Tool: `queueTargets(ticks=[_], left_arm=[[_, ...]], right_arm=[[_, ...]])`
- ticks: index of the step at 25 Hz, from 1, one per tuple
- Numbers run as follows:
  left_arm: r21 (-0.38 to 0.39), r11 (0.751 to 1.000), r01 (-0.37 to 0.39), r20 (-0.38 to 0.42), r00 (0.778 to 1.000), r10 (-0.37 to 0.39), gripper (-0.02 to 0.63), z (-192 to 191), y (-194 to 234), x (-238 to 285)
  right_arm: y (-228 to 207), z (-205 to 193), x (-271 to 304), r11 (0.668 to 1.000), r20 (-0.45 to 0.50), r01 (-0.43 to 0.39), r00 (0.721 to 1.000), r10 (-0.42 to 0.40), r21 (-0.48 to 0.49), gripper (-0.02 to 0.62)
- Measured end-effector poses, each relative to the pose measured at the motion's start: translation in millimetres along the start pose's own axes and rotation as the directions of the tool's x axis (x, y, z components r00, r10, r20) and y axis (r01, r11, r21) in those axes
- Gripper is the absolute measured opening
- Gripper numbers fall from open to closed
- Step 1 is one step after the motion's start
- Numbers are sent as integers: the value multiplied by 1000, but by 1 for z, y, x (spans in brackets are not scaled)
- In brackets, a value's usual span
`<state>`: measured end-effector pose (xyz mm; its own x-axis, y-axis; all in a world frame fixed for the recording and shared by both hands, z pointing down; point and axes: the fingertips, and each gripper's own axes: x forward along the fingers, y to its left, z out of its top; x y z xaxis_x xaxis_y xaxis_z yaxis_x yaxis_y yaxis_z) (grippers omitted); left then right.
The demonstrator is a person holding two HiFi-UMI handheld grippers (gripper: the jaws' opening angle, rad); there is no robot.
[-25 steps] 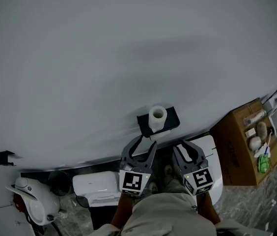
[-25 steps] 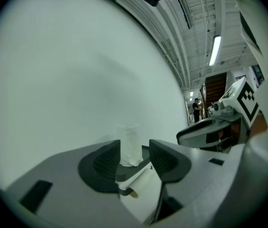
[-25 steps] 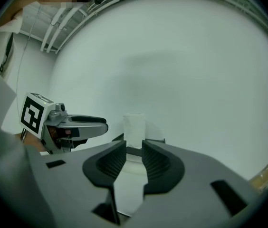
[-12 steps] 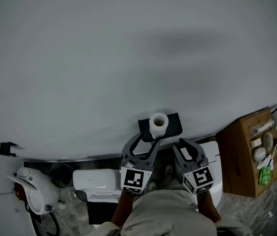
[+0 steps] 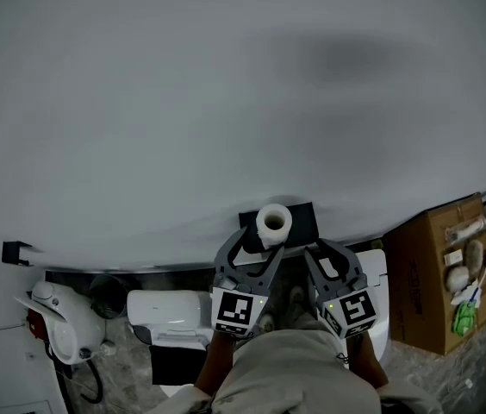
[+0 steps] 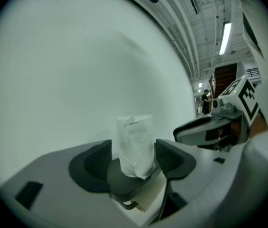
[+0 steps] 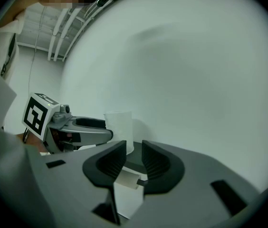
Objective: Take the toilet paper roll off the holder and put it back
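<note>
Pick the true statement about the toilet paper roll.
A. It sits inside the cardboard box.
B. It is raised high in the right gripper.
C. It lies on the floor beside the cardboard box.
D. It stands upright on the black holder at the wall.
D: the toilet paper roll stands on end on the black holder against the pale wall.

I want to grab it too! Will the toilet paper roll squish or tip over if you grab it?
Probably squishes a little: the toilet paper roll looks soft and crinkly. It stands upright on the holder, so a sideways push might tip it. It's likely light: the head view shows a hollow core.
</note>
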<state>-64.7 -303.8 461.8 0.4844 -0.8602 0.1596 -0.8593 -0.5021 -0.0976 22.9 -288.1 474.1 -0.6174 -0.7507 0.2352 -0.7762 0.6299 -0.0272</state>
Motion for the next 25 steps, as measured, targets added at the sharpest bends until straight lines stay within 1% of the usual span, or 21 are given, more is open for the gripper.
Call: queueTargets(ticks=[4, 6, 13, 20, 25], left_arm=[[-5, 1000, 10, -4, 1000, -10, 299, 2, -4, 7], [-2, 1000, 7, -5, 1000, -7, 304, 3, -4, 11], [32, 999, -5, -4, 1000, 5, 305, 7, -3, 23], [41, 999, -21, -32, 999, 22, 307, 5, -1, 28], [61, 998, -12, -50, 999, 15, 307, 3, -1, 29]], right_arm=[[-3, 0, 2, 1000, -9, -15, 1000, 15, -9, 98], [-5, -2, 4, 1000, -3, -22, 1000, 22, 4, 98], [-4, 0, 7, 999, -2, -46, 999, 46, 7, 98], [-7, -1, 7, 998, -11, -55, 998, 55, 21, 98], [-7, -3, 8, 998, -12, -57, 998, 58, 27, 98]])
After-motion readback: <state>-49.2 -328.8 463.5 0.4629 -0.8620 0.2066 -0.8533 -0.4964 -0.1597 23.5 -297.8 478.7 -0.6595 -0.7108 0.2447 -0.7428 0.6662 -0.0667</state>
